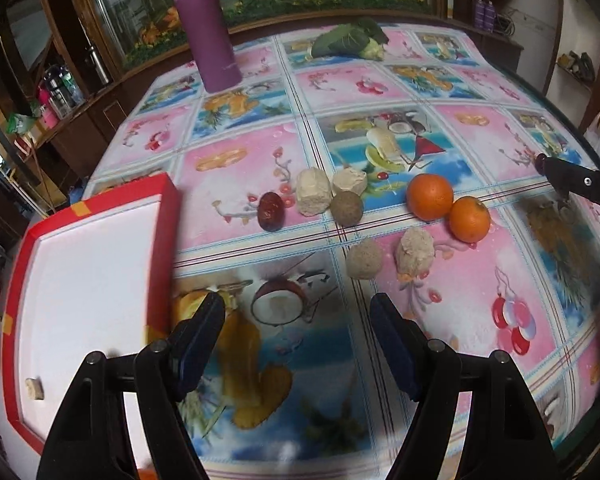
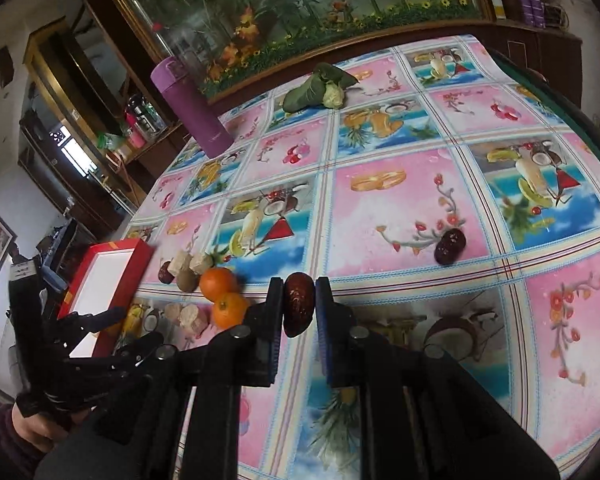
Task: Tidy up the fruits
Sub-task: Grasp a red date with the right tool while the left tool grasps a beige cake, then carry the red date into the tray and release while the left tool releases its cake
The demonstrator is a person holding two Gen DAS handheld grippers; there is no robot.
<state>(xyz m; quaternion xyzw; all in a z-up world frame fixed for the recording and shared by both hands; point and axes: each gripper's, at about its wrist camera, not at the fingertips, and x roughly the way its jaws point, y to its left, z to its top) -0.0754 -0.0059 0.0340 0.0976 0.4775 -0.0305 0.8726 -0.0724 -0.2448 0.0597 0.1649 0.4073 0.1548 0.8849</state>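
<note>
Dark red, a wrinkled date (image 2: 298,304) is clamped upright between the fingers of the right tool (image 2: 298,312), held above the tabletop (image 2: 380,208). A second date (image 2: 450,246) is seen lying further off to the right. The left tool (image 1: 296,320) is held with fingers apart and nothing between them, beside a red tray (image 1: 168,208). Two oranges (image 1: 430,197), touching each other, and another date (image 1: 271,211) are noted beyond it, among pale lumps.
</note>
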